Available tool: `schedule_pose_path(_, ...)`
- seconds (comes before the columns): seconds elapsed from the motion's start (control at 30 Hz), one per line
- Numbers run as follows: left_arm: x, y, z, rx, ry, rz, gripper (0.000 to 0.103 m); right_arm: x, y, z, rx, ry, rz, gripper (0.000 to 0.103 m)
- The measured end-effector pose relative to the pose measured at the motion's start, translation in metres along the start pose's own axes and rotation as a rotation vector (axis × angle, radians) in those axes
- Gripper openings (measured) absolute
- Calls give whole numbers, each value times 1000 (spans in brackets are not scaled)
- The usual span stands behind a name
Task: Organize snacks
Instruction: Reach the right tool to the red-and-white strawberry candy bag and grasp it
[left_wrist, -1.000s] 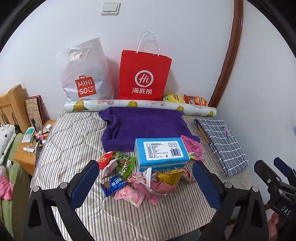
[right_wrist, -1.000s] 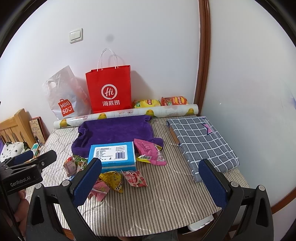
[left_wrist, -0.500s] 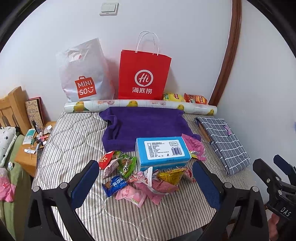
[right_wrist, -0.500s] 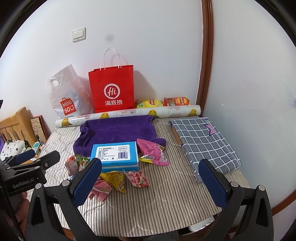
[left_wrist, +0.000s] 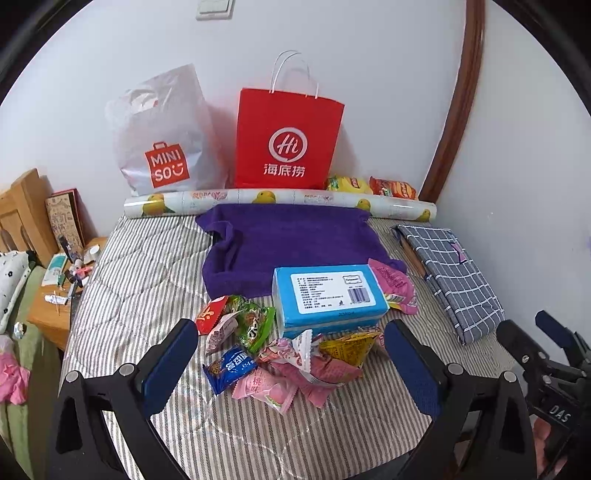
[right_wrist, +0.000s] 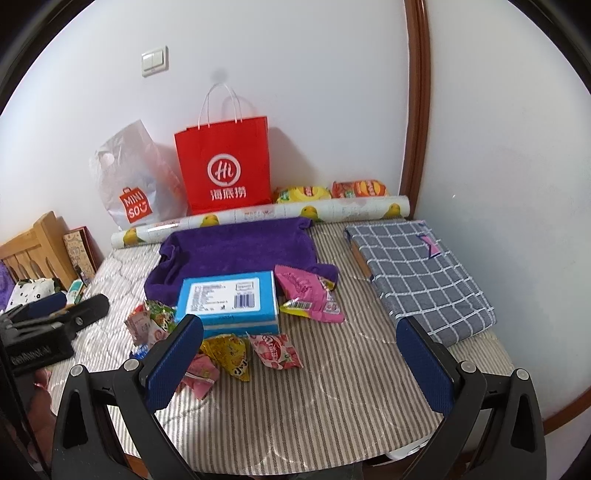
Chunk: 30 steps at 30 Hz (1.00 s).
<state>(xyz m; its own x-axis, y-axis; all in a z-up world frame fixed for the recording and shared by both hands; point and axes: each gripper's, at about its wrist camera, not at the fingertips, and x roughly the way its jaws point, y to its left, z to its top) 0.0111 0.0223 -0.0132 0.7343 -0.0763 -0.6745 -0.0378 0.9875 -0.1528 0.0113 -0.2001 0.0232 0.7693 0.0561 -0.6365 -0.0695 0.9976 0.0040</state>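
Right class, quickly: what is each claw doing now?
Left claw: open, holding nothing.
Right claw: open, holding nothing.

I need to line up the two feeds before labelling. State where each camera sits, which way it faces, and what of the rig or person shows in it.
Left wrist: on the left gripper, low at the table's near edge, facing the snack pile and back wall; its own open fingers, plus the right gripper at the right edge.
Right wrist: on the right gripper, further right, facing the same way; its open fingers, plus the left gripper at the left edge.
Shared: blue box, red bag, purple towel.
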Motion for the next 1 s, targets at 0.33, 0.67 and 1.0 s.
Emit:
schedule_pose_path(0.33,46,31,-7,-48,75,24,101,74,-21,-19,18,117,-11,98)
schedule_pose_path(0.67,80,65,-13,-99,129,55,101,140,-12,-50,-4,239,136,98)
schedule_pose_path(1.0,87,89,-16,-116,148,89,101,203,6,-58,-56,357,191,93)
